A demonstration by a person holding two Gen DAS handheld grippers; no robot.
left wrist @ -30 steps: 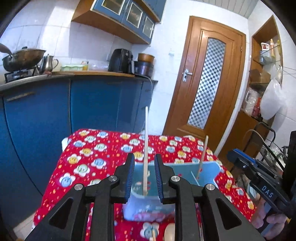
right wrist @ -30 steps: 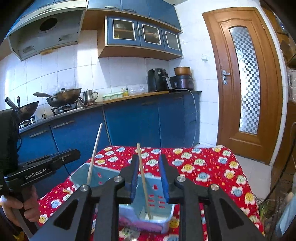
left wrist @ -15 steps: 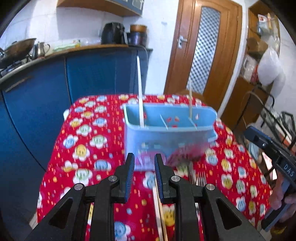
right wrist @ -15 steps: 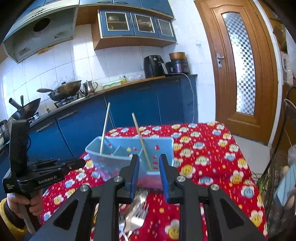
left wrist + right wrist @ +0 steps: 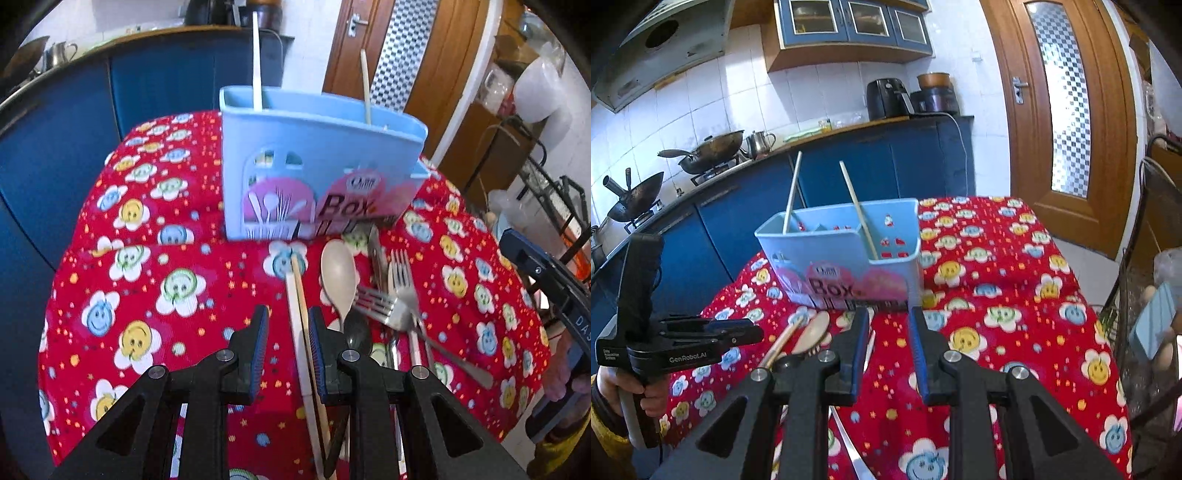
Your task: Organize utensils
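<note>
1. While the blue utensil box [image 5: 317,173] is standing on the red flowered tablecloth [image 5: 140,266] towards the table's far edge, two chopsticks are sticking up out of it: a white one [image 5: 256,70] at its left end and a tan one [image 5: 365,88] further right.
2. A pair of chopsticks [image 5: 300,314], a pale spoon [image 5: 339,273] and two forks [image 5: 400,295] are lying loose on the cloth just in front of the box, nearer the table's near edge.
3. The left gripper [image 5: 286,332] is hovering over the pair of chopsticks, its jaws standing narrowly apart and gripping nothing.
4. The right gripper [image 5: 889,347] is hanging over the cloth in front of the box, its jaws also a small way apart and holding nothing.
</note>
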